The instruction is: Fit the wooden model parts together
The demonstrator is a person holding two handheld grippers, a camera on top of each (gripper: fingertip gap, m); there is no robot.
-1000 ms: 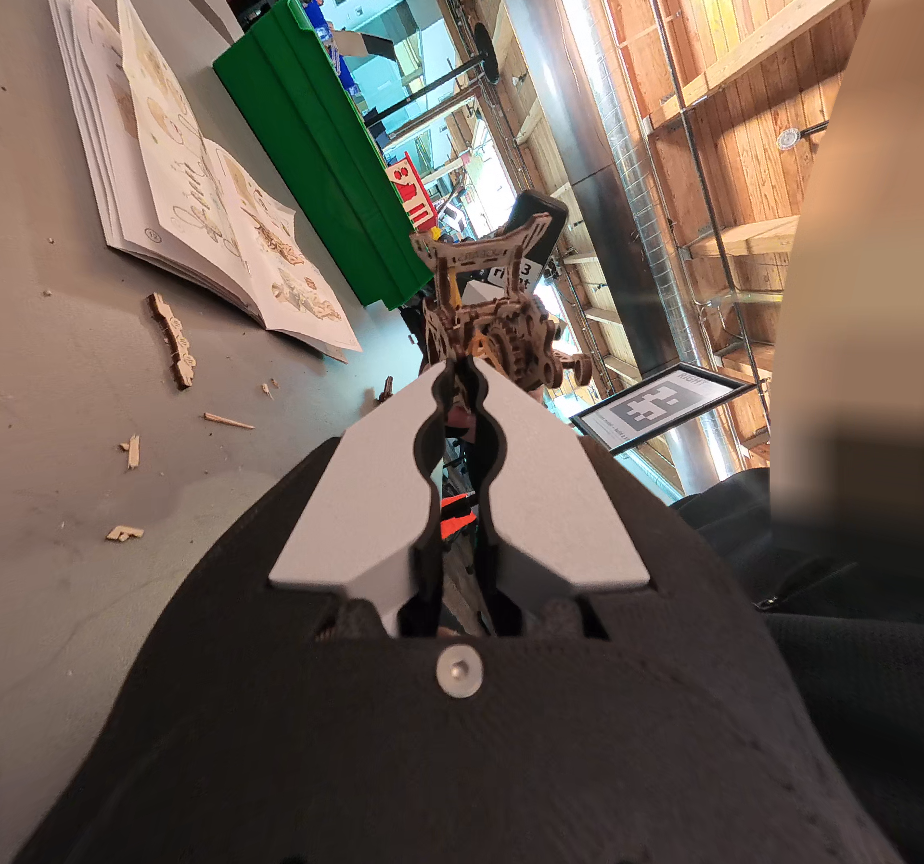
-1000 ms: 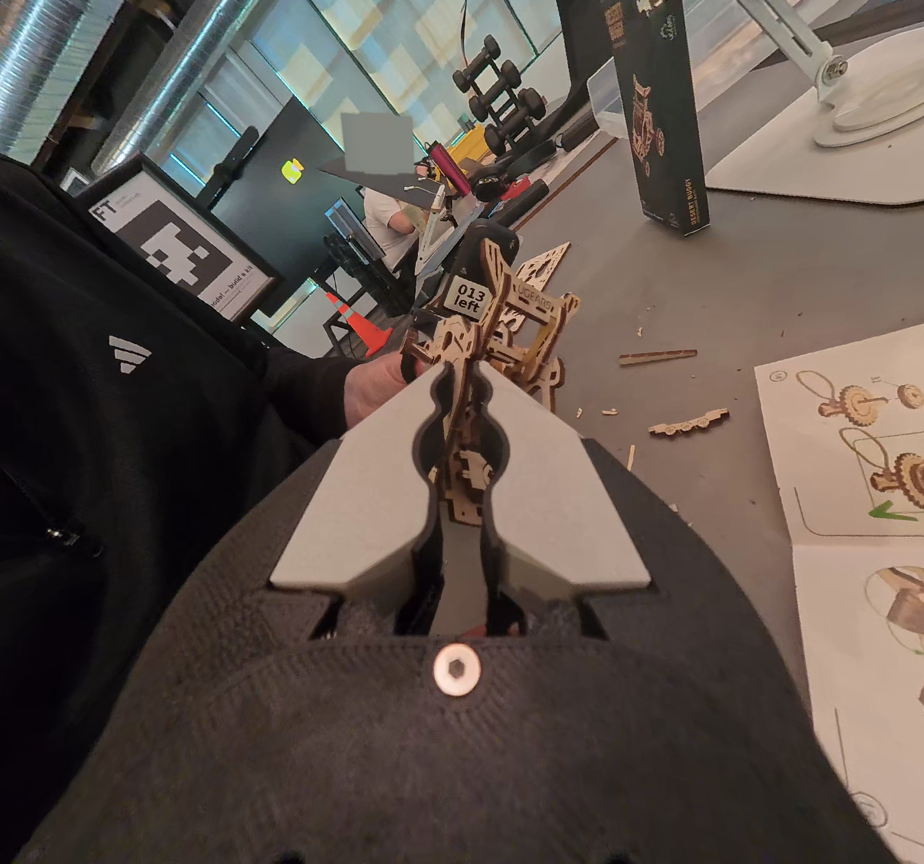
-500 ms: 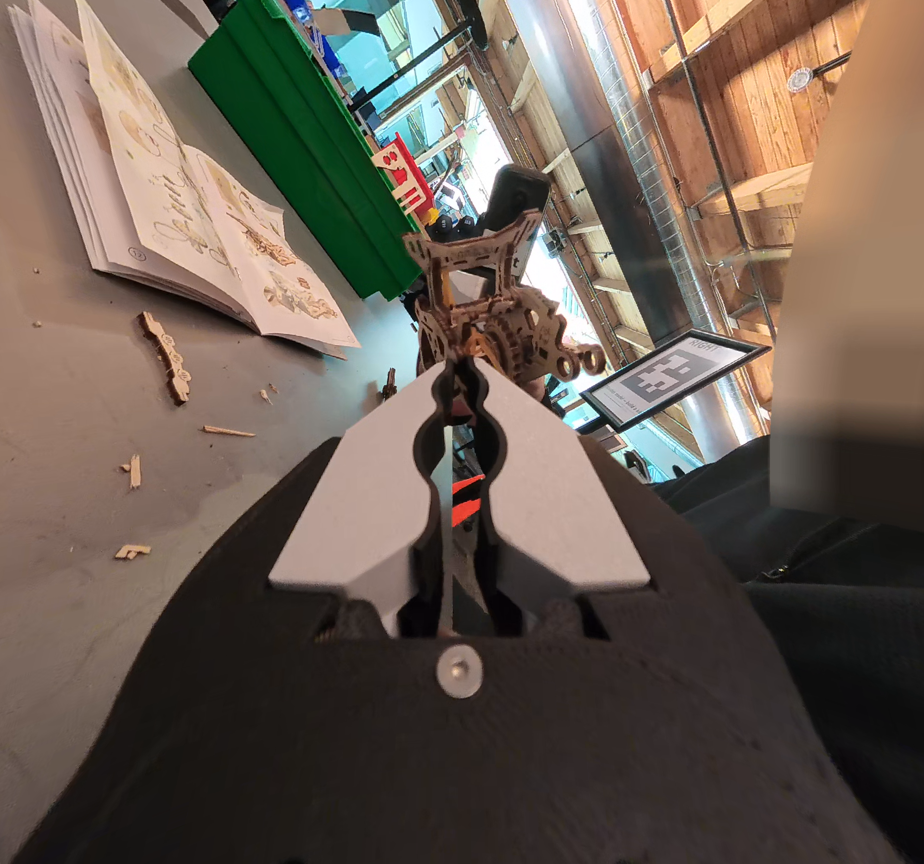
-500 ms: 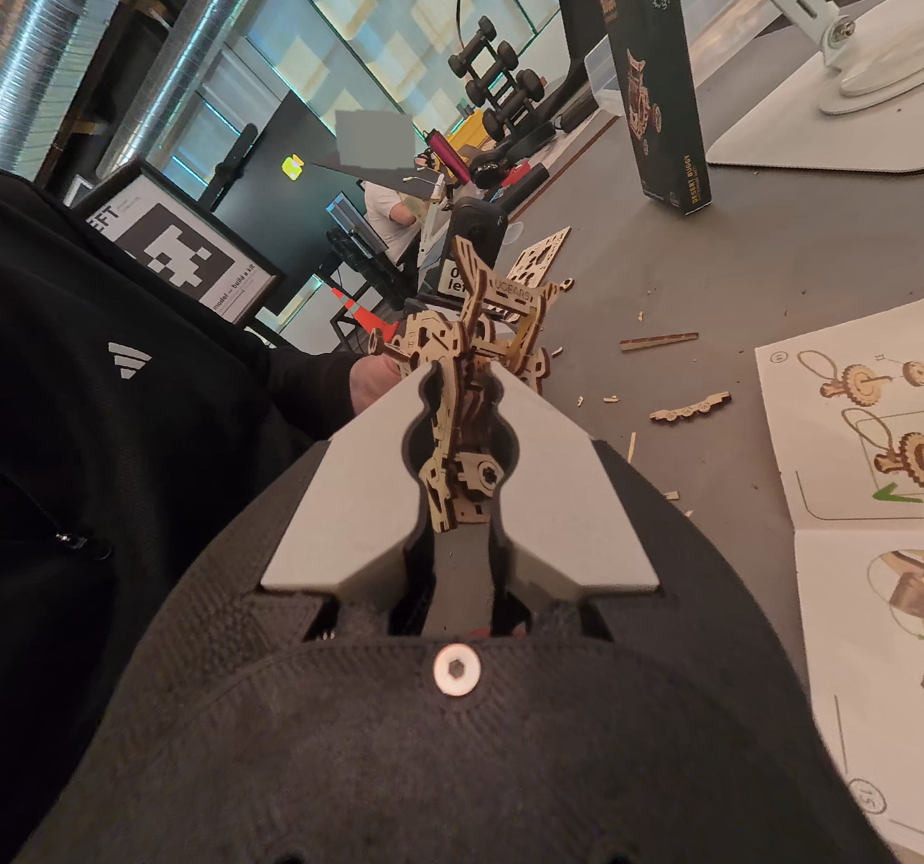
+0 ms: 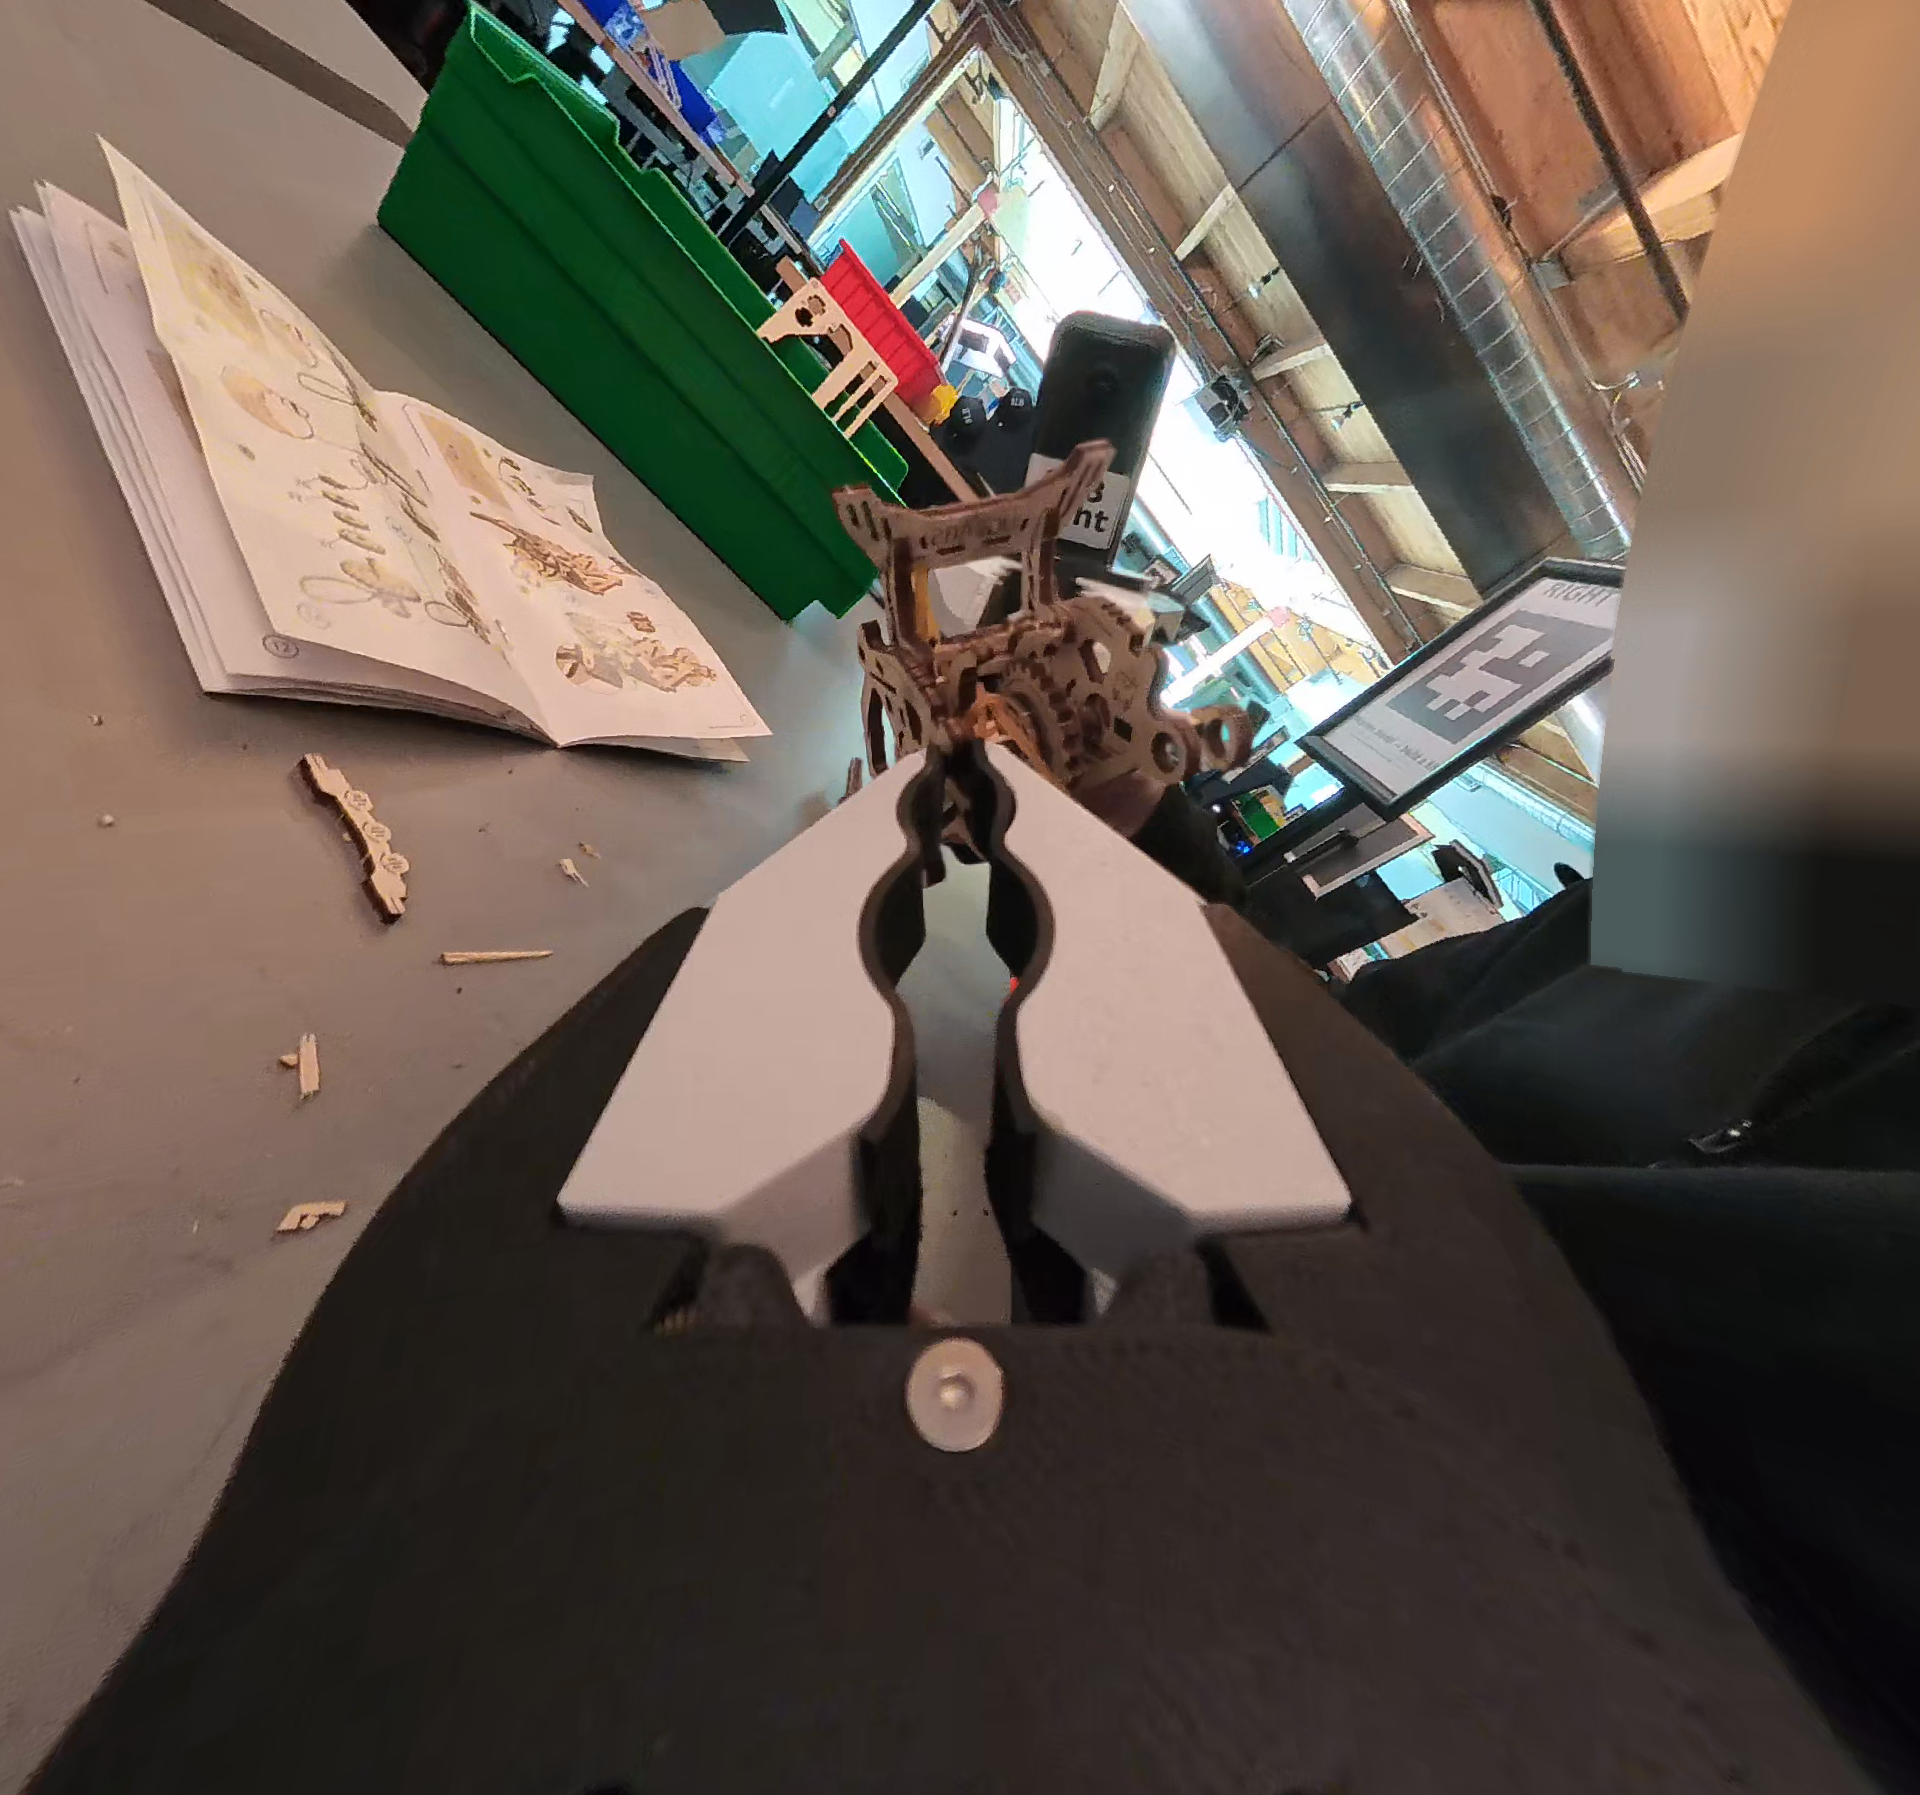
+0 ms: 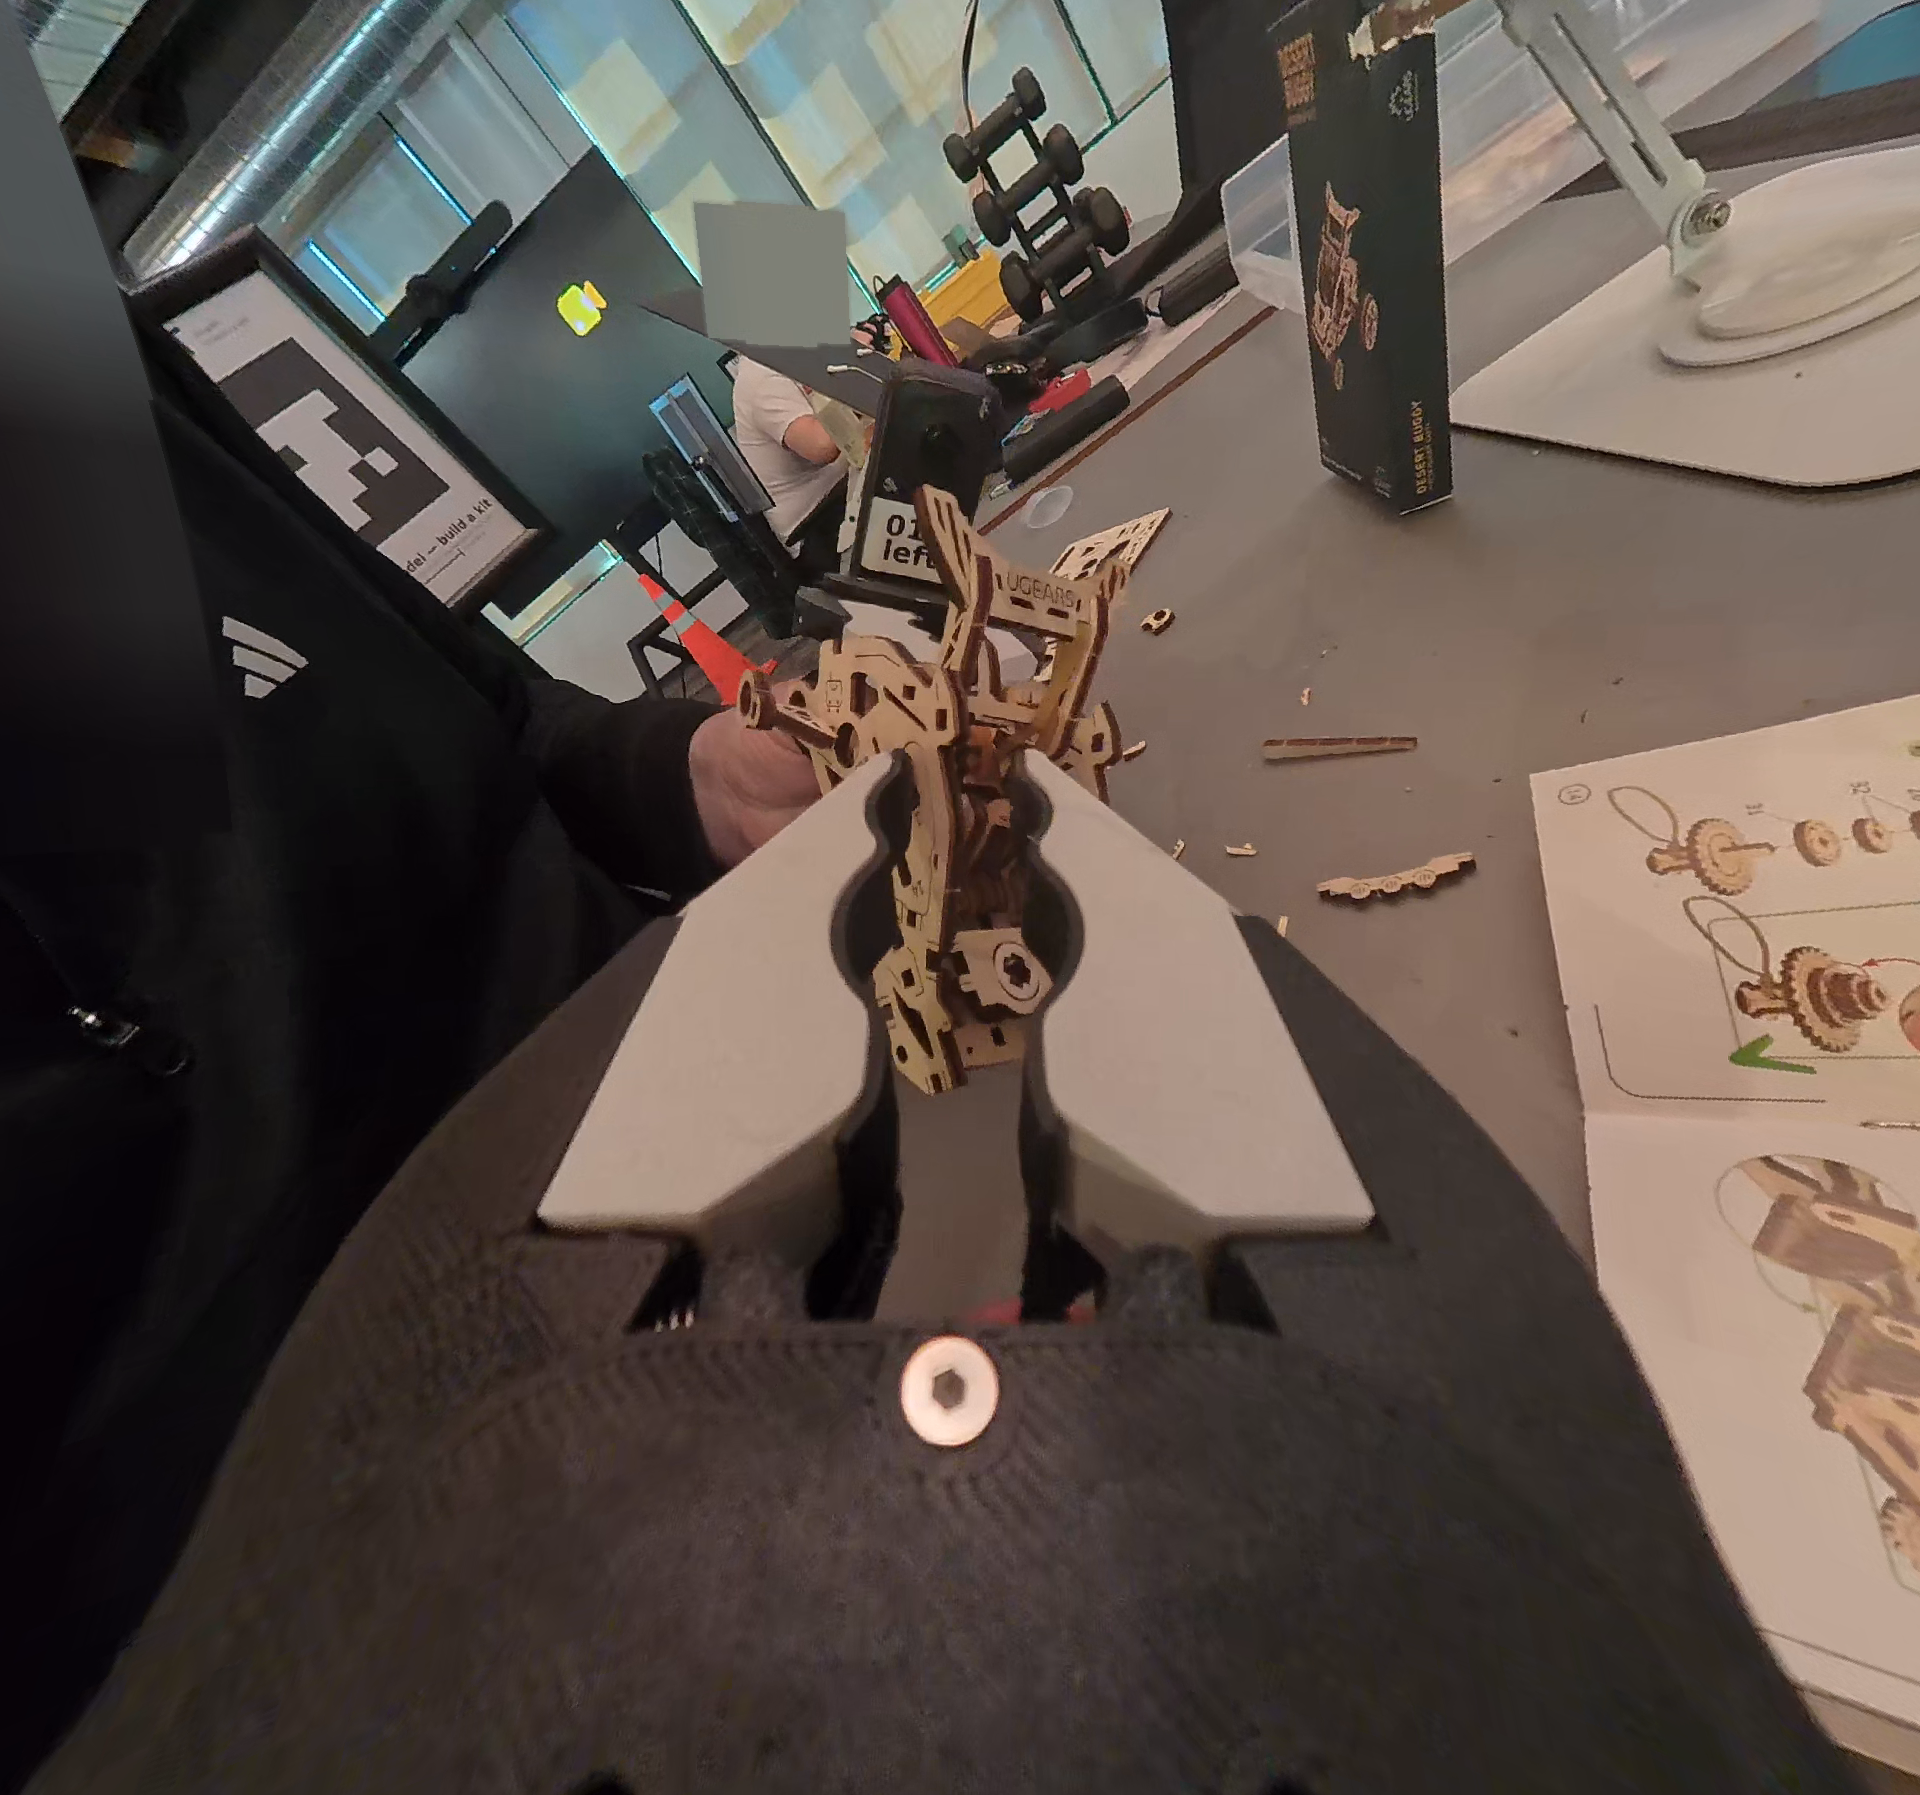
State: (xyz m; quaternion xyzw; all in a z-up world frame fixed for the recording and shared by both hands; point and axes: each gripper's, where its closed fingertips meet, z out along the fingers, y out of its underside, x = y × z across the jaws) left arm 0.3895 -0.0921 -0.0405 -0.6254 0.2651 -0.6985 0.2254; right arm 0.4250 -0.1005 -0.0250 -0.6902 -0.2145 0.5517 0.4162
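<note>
Left wrist view: left gripper has its grey jaws closed to a narrow slit, tips pinching the lower edge of the wooden model — gears and a frame piece stick up past the tips, clear of the grey table.
Right wrist view: right gripper is clamped on the same wooden model from the other end; part of it sits deep between the jaws, the rest fans out beyond them. A bare hand shows just behind the model.
Containers — green bin stands toward the table's far edge, behind the open instruction booklet; can't see what's in it. Red bin is beyond it, contents not visible. Dark kit box stands upright near the table's far side, top flap torn open, inside not visible.
Wood offcuts lie scattered on the table near the booklet.
</note>
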